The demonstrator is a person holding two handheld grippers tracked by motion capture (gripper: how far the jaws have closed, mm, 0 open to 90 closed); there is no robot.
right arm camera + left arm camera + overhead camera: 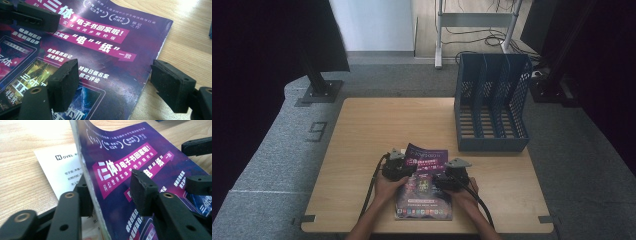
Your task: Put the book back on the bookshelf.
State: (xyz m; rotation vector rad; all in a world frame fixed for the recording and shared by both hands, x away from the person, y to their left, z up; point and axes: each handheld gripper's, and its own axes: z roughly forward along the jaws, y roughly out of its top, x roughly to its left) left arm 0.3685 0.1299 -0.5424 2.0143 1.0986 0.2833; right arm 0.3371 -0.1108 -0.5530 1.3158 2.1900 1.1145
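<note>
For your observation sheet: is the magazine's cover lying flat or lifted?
Lifted: the magazine cover's edge stands up between the left gripper's jaws, baring a white page.

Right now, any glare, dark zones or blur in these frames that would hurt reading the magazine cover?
High view: dim, the sides fall to black, the magazine is too small to read. Left gripper view: glare washes out the table at top left; the near jaws blur, the lifted cover's text stays sharp. Right gripper view: bright patch on the wood at top right, cover print crisp, the near pads soft.
</note>
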